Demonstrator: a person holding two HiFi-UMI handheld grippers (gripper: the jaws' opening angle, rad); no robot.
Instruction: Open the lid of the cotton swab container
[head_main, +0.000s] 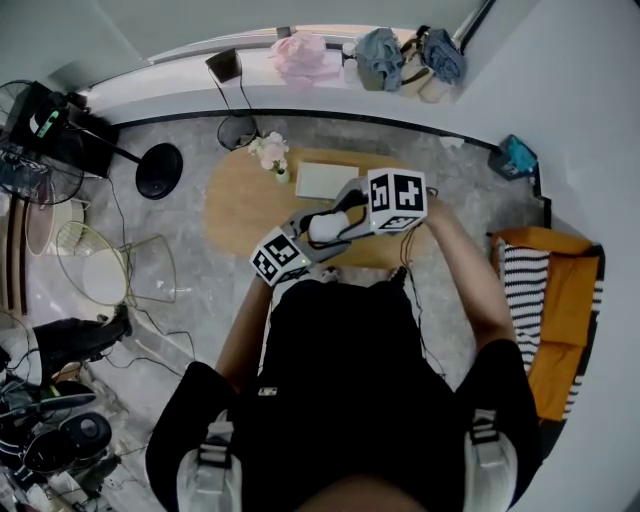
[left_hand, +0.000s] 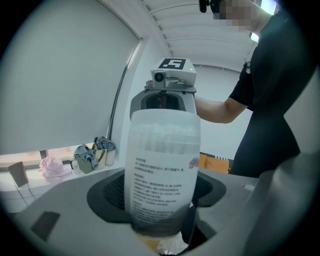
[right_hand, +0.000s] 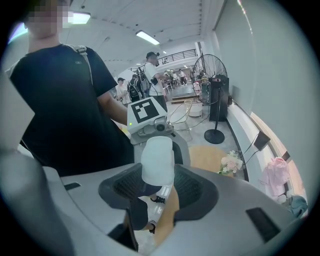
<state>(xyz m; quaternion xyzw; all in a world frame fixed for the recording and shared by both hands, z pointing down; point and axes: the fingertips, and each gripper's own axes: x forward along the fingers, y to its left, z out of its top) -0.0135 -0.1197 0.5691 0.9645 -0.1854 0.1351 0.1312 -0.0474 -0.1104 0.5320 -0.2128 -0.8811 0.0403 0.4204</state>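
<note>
The cotton swab container (head_main: 327, 228) is a translucent white cylinder with a printed label (left_hand: 162, 185), held in the air over the table's near edge. My left gripper (head_main: 308, 238) is shut on its body, which fills the space between the pads (left_hand: 162, 202). My right gripper (head_main: 348, 212) comes from the other side. Its jaws stand wide, closed on the white lid end (right_hand: 157, 159), which sits between the dark pads (right_hand: 159, 186). Each gripper view shows the other gripper's marker cube behind the container. I cannot tell whether the lid has come loose from the body.
Below the grippers is an oval wooden table (head_main: 235, 205) bearing a small vase of flowers (head_main: 271, 154) and a flat white rectangle (head_main: 325, 180). A fan stand (head_main: 159, 170) and wire chair (head_main: 105, 265) are at left, an orange sofa (head_main: 565, 300) at right. People stand in the distance (right_hand: 152, 67).
</note>
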